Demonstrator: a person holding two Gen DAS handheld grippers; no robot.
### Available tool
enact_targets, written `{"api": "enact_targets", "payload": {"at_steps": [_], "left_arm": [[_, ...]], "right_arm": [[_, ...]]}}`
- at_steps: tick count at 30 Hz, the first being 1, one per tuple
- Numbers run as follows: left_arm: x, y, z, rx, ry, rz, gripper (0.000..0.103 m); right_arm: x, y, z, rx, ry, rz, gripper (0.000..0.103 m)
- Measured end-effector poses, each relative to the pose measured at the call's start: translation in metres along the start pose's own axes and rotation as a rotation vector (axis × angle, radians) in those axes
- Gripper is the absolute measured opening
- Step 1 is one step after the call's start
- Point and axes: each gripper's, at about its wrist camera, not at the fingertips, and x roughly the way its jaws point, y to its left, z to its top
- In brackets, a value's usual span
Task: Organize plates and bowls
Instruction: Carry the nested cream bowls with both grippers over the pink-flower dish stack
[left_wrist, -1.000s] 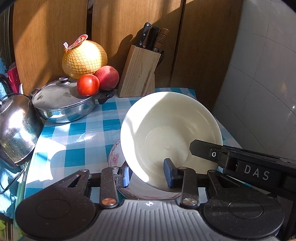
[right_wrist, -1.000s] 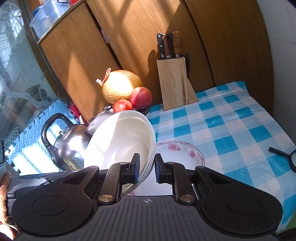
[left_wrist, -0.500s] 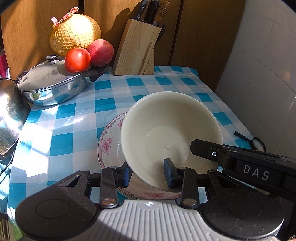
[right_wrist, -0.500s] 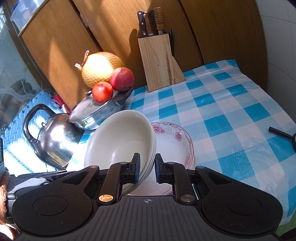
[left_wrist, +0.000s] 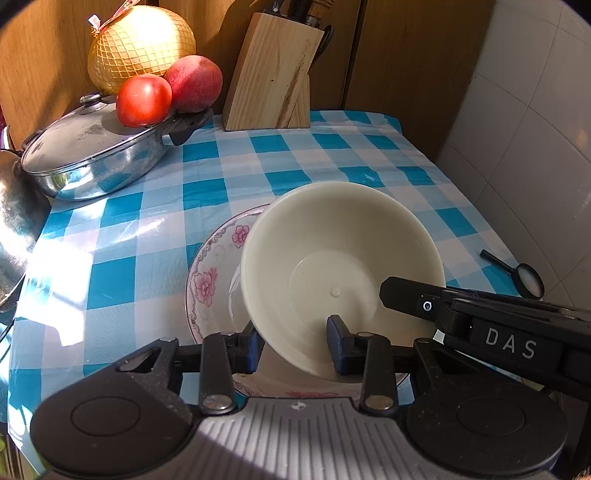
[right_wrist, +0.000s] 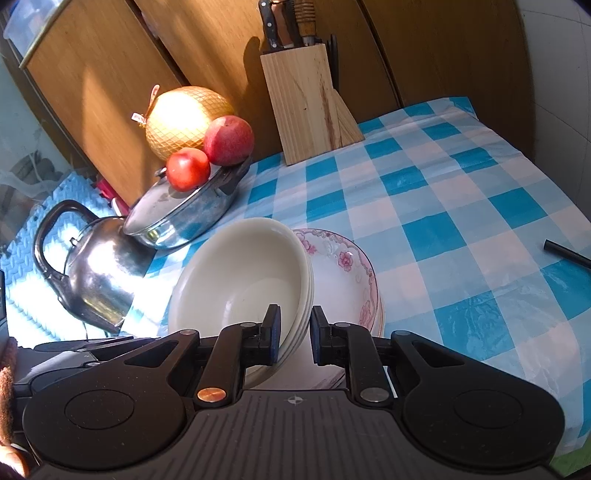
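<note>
A stack of cream bowls (left_wrist: 332, 258) hangs tilted over a floral plate (left_wrist: 210, 280) on the blue checked tablecloth. My left gripper (left_wrist: 295, 349) is shut on the stack's near wall, one finger outside and one inside. From the right, my right gripper (right_wrist: 295, 330) is shut on the rim of the same bowl stack (right_wrist: 240, 280), and one of its fingers (left_wrist: 402, 295) shows black inside the bowl. The floral plate (right_wrist: 343, 280) lies under and to the right of the stack. Whether the stack's underside touches the plate is hidden.
A lidded steel pan (left_wrist: 92, 155) carrying a tomato (left_wrist: 144, 99) and a red fruit stands back left, with a netted pomelo (left_wrist: 140, 44) behind. A knife block (left_wrist: 273, 77) stands at the back, a kettle (right_wrist: 92, 273) left, a magnifying glass (left_wrist: 528, 277) right.
The bowl stack has tipped from nearly on edge to much flatter and come down over the floral plate. Both grippers moved down and forward with it, still closed on it.
</note>
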Motion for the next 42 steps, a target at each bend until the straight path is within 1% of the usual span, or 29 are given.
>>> {"api": "enact_targets", "payload": {"at_steps": [8,28,34,42], "left_arm": [[0.008,0.0,0.006,-0.003,0.016,0.003,0.029],[0.022,0.004,0.004,0.007,0.071,0.01,0.029],[0.024,0.005,0.006,0.008,0.075,0.004,0.029],[0.028,0.007,0.011,-0.004,0.076,-0.001,0.03]], "right_arm": [[0.007,-0.003,0.007,-0.005,0.02,-0.012,0.024],[0.022,-0.003,0.006,-0.008,0.094,-0.025,0.024],[0.024,-0.005,0.008,0.001,0.096,-0.022,0.025],[0.029,-0.01,0.01,0.032,0.097,-0.013,0.029]]}}
